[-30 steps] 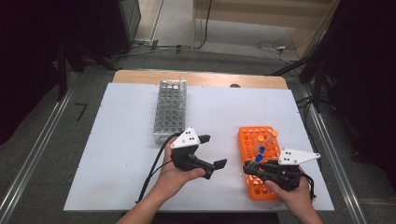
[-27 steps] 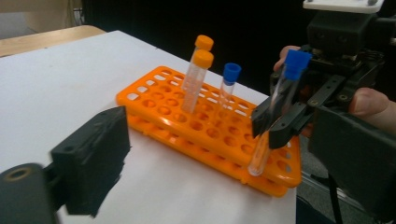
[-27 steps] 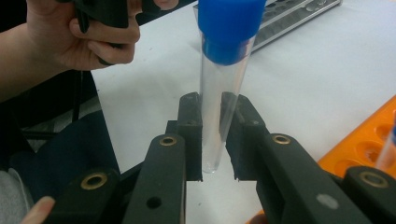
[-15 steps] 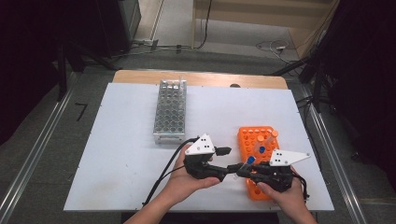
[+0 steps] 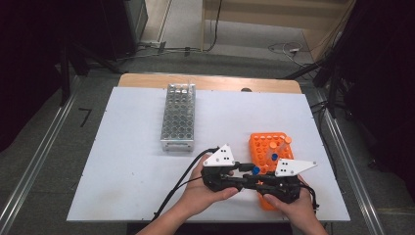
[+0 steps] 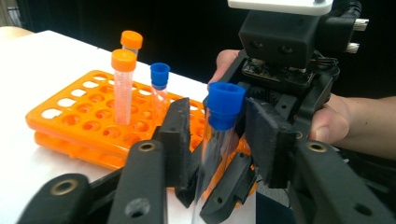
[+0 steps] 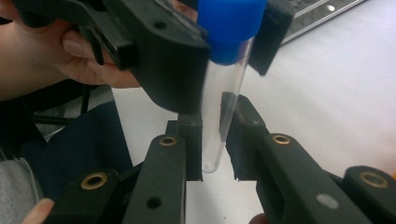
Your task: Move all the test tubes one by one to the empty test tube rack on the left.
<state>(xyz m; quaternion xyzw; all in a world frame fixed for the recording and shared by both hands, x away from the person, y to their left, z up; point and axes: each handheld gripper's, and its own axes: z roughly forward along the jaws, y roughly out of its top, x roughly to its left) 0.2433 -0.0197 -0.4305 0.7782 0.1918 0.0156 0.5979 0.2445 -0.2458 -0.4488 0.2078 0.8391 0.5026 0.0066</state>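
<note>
A clear tube with a blue cap [image 6: 225,105] stands upright between both grippers at the table's front edge. My right gripper [image 7: 215,135] is shut on the tube's lower body [image 7: 215,121]. My left gripper [image 6: 219,126] faces it, and its jaws have just been closing around the blue cap [image 7: 229,28]; in the left gripper view a narrow gap still shows beside the cap. In the high view the two grippers meet nose to nose at the cap [image 5: 255,170]. Behind them is an orange rack [image 6: 70,116] holding two orange-capped tubes [image 6: 123,86] and a blue-capped one [image 6: 159,88].
A metal tube rack [image 5: 178,117] stands at the back left of the white table top [image 5: 132,161]. The orange rack [image 5: 264,142] lies at the front right. Cables trail from the left gripper toward the front edge.
My left gripper has moved right, from beside the metal rack's front end to the right gripper, and its jaws have narrowed around the tube's cap. The right gripper has stayed put.
</note>
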